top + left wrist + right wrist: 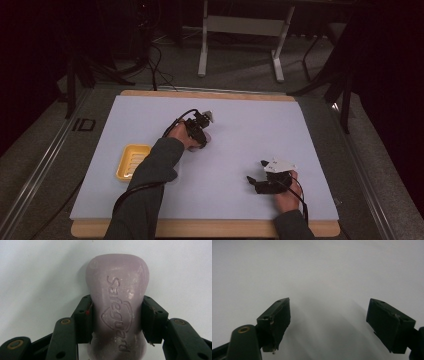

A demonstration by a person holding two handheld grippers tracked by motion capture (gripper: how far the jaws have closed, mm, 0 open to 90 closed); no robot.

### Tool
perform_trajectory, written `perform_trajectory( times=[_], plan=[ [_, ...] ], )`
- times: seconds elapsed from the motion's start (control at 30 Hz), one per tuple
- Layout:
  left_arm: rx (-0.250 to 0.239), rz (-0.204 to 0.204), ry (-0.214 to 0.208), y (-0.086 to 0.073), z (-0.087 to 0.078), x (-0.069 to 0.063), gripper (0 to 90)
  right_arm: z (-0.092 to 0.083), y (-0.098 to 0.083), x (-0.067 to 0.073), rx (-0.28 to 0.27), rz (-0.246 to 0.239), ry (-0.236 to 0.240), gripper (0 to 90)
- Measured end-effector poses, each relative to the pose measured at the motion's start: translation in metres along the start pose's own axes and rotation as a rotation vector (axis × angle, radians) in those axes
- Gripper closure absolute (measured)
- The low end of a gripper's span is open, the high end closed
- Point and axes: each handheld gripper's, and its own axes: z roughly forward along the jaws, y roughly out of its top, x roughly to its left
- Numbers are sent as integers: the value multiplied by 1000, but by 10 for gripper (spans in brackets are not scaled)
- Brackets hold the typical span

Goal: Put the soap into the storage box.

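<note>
**Left gripper clamps the soap bar; right gripper waits with jaws spread**

The table (310, 150) carries a pale sheet across almost its whole top, with a strip of bare wood along the near and far edges. The person's left forearm (145, 185), in a dark sleeve, reaches from the bottom edge toward the middle of the sheet.

The yellow soap dish (132, 161) lies on the left part of the sheet, just left of that sleeve, with nothing in it.

The left gripper (116, 318) sits near the middle of the sheet, up and right of the dish and apart from it. Its two pads press on the narrow waist of the pinkish soap bar (117, 287), one on each side, so the bar is firmly grasped. The bar lies flat on the sheet, embossed lettering upward, its rounded end pointing away from the jaws.

The right gripper (256, 181) is at the near right of the sheet, well apart from the soap. In the right gripper view its jaws stand wide apart, released, with bare sheet between them.
</note>
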Motion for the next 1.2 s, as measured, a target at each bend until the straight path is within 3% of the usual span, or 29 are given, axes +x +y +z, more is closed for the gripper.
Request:
perform_trajectory(
  times=[0.43, 1.2],
  plan=[
    [-18, -48, 12, -9, -9, 11, 500, 0, 0, 0, 0, -2, -1, 190],
    [-53, -79, 28, -25, -40, 17, 500, 0, 0, 0, -2, -1, -2, 188]
  ],
)
